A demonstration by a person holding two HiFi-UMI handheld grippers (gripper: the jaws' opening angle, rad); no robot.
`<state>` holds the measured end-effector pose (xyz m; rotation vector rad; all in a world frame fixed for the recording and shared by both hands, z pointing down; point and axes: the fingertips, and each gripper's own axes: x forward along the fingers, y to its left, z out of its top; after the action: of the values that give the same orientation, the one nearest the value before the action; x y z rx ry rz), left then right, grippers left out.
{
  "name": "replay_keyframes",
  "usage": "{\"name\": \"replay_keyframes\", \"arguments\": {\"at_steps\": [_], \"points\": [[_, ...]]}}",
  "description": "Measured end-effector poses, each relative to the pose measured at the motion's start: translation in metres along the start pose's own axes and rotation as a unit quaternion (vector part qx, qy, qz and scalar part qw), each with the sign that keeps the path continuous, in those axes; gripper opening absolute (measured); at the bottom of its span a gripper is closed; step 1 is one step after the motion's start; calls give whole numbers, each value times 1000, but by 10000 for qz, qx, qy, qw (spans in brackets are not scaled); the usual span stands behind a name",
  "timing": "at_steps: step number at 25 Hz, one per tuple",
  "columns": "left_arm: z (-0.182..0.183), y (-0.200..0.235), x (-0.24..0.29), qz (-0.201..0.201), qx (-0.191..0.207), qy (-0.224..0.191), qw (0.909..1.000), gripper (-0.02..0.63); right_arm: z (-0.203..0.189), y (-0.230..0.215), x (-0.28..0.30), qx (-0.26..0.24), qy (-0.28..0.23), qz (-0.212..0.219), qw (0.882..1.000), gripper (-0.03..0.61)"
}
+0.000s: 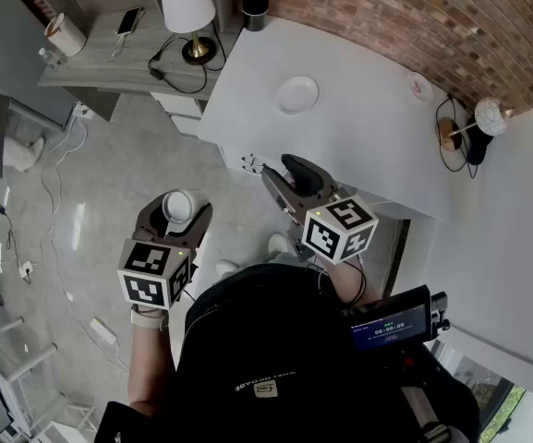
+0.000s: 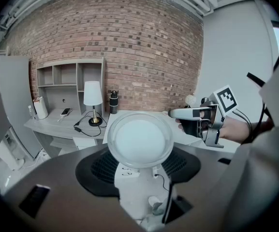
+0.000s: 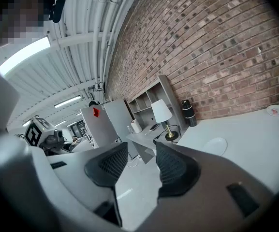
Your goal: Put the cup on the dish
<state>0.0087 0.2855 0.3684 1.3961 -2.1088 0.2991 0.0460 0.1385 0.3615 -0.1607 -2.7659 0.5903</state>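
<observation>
Your left tongs [image 1: 175,218] tilt downward over the floor [image 1: 109,183], clamped wide on the white cup [image 1: 177,205]. Your right tongs [image 1: 289,175] sit nearly level, jaws apart, empty. Dish [image 1: 297,95] lies farther off on the worktop [image 1: 368,132].

Left gripper [image 1: 175,212] tilts down, its 2 fingers [image 2: 96,168] clamped on the cup [image 2: 139,140]; right gripper [image 1: 284,175], nearly level, fingers apart, empty.
</observation>
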Motion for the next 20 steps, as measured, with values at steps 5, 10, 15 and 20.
{"name": "replay_keyframes", "arguments": {"at_steps": [5,10,15,20], "points": [[2,-5,5,-15,34,-8,10000,262,3,-6,-1,-3,-16,-8,10000,189],[1,-11,3,35,31,22,10000,262,2,-6,-5,-17,-5,35,10000,187],[-3,-15,0,86,54,75,9999,262,-2,-4,-6,32,3,91,10000,187],[-4,-25,3,116,119,134,9998,262,-6,-10,-12,93,-24,127,9999,189]]}}
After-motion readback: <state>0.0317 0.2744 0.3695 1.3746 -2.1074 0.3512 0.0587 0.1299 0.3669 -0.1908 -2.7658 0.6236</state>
